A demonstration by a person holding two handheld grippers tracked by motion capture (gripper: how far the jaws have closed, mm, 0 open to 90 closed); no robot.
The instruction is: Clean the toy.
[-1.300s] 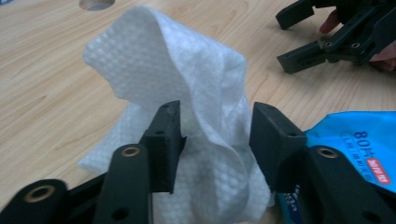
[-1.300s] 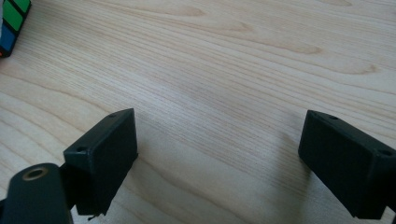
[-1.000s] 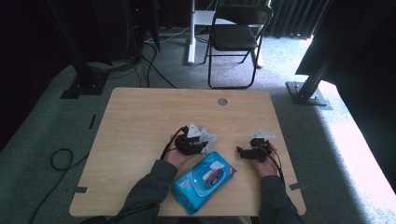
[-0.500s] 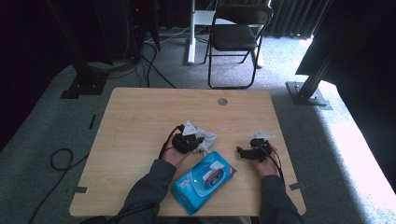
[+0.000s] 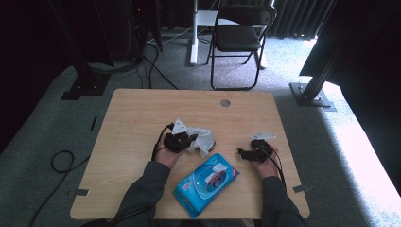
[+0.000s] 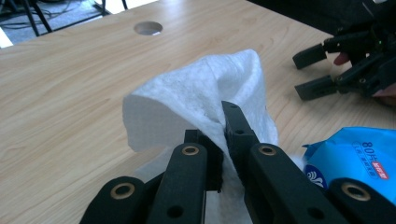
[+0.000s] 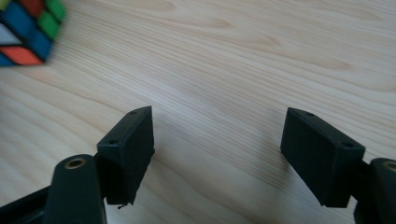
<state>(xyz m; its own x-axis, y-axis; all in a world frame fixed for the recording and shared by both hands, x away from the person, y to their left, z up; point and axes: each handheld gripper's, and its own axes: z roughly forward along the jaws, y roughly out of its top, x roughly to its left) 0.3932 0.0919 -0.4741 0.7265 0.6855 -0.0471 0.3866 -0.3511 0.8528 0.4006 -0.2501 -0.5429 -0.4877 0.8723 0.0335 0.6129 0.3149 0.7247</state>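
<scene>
A white wipe [image 6: 205,88] is pinched between the jaws of my left gripper [image 6: 219,126], which is shut on it and holds it just above the wooden table [image 5: 142,118]. In the high view the left gripper [image 5: 189,140] and the wipe [image 5: 202,138] sit at mid-table. A blue pack of wet wipes [image 5: 205,182] lies near the front edge, between my forearms. My right gripper [image 5: 242,153] rests to the right and points left. Its jaws [image 7: 217,140] have just been closing, stand open, and have bare wood between them. A colourful puzzle cube [image 7: 28,28] shows at the top left of the right gripper view.
A round cable hole [image 5: 225,102] sits near the table's far edge. Behind the table stand a black folding chair [image 5: 239,38] and stand bases on the carpet [image 5: 314,97]. A cable [image 5: 59,163] loops on the floor at the left.
My left gripper has shifted a little to the left with the wipe in it. The right hand has stayed in place.
</scene>
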